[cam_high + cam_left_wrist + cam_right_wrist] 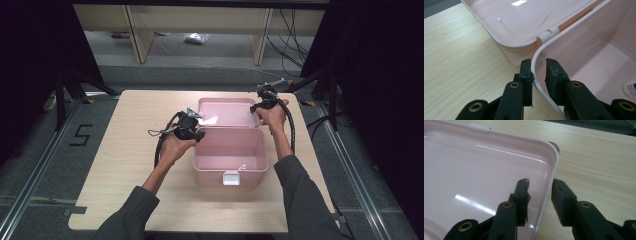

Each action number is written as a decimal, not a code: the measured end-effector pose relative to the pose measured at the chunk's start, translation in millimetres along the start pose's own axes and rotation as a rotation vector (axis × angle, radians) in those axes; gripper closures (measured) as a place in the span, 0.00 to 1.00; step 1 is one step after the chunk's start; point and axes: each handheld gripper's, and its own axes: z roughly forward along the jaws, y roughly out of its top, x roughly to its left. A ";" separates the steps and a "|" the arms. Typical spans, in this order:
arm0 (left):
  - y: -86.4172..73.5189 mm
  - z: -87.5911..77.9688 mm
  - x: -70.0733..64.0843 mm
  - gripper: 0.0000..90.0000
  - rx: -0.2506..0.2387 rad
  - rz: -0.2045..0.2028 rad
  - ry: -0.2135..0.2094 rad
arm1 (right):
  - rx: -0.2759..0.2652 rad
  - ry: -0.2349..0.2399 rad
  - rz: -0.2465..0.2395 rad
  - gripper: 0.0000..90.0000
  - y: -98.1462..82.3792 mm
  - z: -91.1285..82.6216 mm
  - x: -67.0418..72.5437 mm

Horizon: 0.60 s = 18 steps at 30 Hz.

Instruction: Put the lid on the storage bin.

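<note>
Left hand-held gripper (539, 67): clenched on the rim of the pink box (230, 150), one jaw outside the wall, one inside, near the hinge (547, 34). Right hand-held gripper (539, 188): jaws straddle the edge of the open lid (486, 170), not yet pressing on it. The box stands mid-surface (125, 150), lid laid back flat. Thin, glossy plastic: likely light, slippery, somewhat flexible; best gripped at rims. A label (630, 88) on the box floor is cut off; the front latch (230, 177) is too small to make out.
</note>
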 end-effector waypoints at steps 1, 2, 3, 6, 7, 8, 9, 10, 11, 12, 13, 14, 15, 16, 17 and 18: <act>0.0 0.0 -0.1 0.84 0.000 0.001 0.001 | 0.002 0.005 0.000 0.75 0.0 1.1 -0.7; 0.0 0.0 0.0 0.84 0.000 0.001 0.000 | 0.006 0.009 0.008 0.77 -0.1 1.7 -0.7; -0.1 0.0 0.1 0.84 0.000 -0.001 -0.001 | 0.002 0.016 0.013 0.78 -0.3 2.9 -0.6; -0.2 0.0 0.1 0.84 -0.002 0.000 0.002 | 0.006 -0.008 -0.007 0.84 -0.3 2.6 -0.7; -0.2 0.0 0.1 0.84 -0.001 0.001 -0.001 | -0.002 -0.008 0.000 0.87 -0.2 2.4 -1.2; -0.2 -0.1 -0.1 0.84 -0.001 0.001 0.000 | -0.002 -0.018 0.005 0.87 -0.1 1.3 -1.2; -0.2 -0.1 -0.1 0.84 -0.002 0.001 0.001 | -0.005 -0.018 0.017 0.87 0.3 0.3 -0.2; -0.4 -0.1 -0.1 0.84 -0.003 -0.001 0.000 | -0.003 -0.023 0.013 0.87 0.4 0.2 0.7; -0.5 -0.3 -0.1 0.84 -0.004 0.000 0.004 | -0.015 -0.052 -0.006 0.88 0.7 -0.8 1.9; -0.6 -0.3 -0.1 0.84 -0.005 0.000 0.004 | -0.010 -0.045 0.028 0.88 0.4 -1.9 5.3; -0.8 -0.4 0.0 0.84 -0.006 -0.001 0.004 | -0.028 -0.056 -0.025 0.88 0.9 -2.1 2.6; -0.8 -0.4 0.1 0.84 -0.006 0.000 0.004 | -0.030 -0.065 -0.031 0.88 1.3 -2.4 3.3; -0.9 -0.3 0.2 0.84 -0.007 0.000 0.005 | -0.030 -0.061 -0.027 0.89 1.3 -2.7 4.4; -1.0 -0.1 0.2 0.84 -0.007 -0.001 0.005 | -0.031 -0.059 -0.028 0.89 1.2 -3.1 4.9; -1.0 0.0 0.3 0.84 -0.008 -0.001 0.006 | -0.030 -0.070 -0.012 0.89 0.9 -3.4 7.4; -1.0 0.1 0.3 0.84 -0.009 -0.001 0.007 | -0.034 -0.084 -0.038 0.89 1.3 -3.3 6.7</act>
